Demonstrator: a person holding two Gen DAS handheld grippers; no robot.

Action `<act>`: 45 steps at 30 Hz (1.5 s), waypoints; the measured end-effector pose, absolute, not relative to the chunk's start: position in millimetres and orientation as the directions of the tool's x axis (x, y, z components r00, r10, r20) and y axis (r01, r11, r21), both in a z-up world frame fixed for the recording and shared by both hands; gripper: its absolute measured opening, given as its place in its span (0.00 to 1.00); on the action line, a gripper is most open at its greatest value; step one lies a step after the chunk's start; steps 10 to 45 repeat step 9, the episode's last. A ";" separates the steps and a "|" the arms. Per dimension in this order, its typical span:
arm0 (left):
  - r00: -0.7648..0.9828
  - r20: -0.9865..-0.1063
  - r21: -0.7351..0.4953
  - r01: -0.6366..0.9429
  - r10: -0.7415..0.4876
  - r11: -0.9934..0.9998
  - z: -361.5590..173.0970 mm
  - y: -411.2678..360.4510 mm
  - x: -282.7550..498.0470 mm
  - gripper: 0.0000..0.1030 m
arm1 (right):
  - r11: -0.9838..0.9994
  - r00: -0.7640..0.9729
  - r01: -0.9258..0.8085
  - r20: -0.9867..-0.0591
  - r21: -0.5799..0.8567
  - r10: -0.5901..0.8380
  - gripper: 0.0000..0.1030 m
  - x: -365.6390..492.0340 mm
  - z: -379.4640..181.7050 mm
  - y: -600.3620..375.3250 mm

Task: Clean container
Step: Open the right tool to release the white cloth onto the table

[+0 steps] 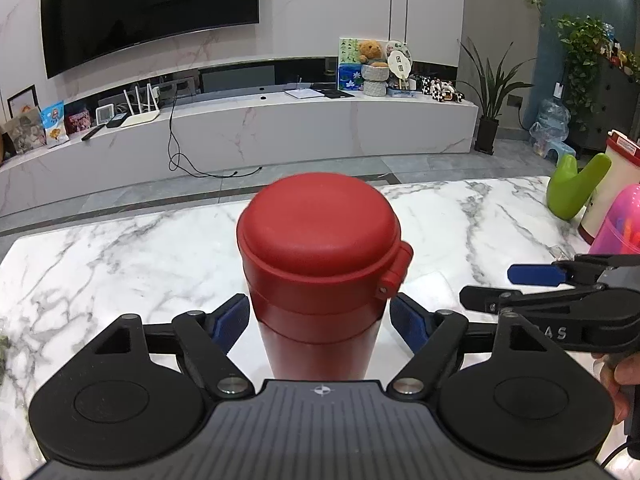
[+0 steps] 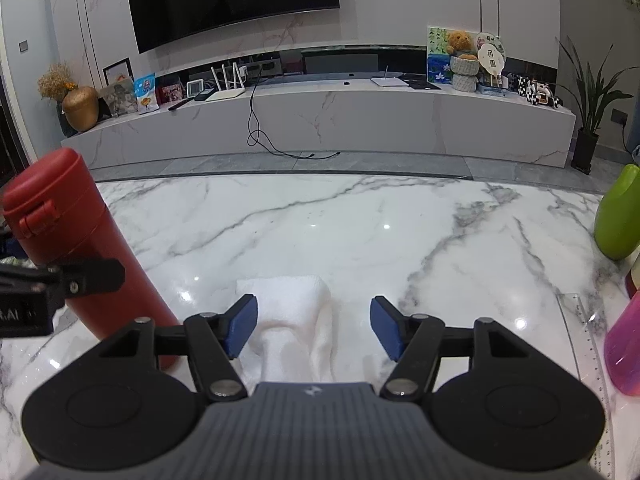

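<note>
A red flask [image 1: 320,264] with a hinged lid shut stands upright on the marble table [image 1: 120,264]. My left gripper [image 1: 319,324] is open around its body; the blue pads sit close to both sides, with a thin gap at the right. In the right wrist view the flask [image 2: 76,240] is at the far left, with one left-gripper finger [image 2: 88,276] across it. My right gripper [image 2: 313,326] is open just above a folded white cloth [image 2: 292,308] lying between its pads. From the left wrist view, the right gripper [image 1: 500,286] hangs to the flask's right.
A green spouted vessel [image 1: 572,192], a white canister with red trim [image 1: 616,176] and a pink container [image 2: 624,344] crowd the table's right edge. A clear ruler [image 2: 592,344] lies by the pink one. A hand [image 1: 626,376] holds the right gripper. Beyond the table are floor and a TV bench.
</note>
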State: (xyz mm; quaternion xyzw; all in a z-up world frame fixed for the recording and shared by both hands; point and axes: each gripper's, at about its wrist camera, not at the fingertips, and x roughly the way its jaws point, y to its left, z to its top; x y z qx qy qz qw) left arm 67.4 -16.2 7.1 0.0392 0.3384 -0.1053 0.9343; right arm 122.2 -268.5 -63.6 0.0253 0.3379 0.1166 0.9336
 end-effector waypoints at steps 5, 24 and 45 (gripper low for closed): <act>0.720 -0.672 0.009 0.238 -0.171 0.971 -7.6 -14.4 73.1 0.77 | 0.973 0.753 -0.188 -0.616 0.137 0.232 0.76 111.8 -59.4 -266.5; 0.720 -0.675 0.001 0.222 -0.163 0.975 -10.9 -12.1 58.5 0.77 | 0.974 0.758 -0.177 -0.611 0.144 0.228 0.86 101.8 -55.7 -263.9; 0.720 -0.675 0.001 0.222 -0.163 0.975 -10.9 -12.1 58.5 0.77 | 0.974 0.758 -0.177 -0.611 0.144 0.228 0.86 101.8 -55.7 -263.9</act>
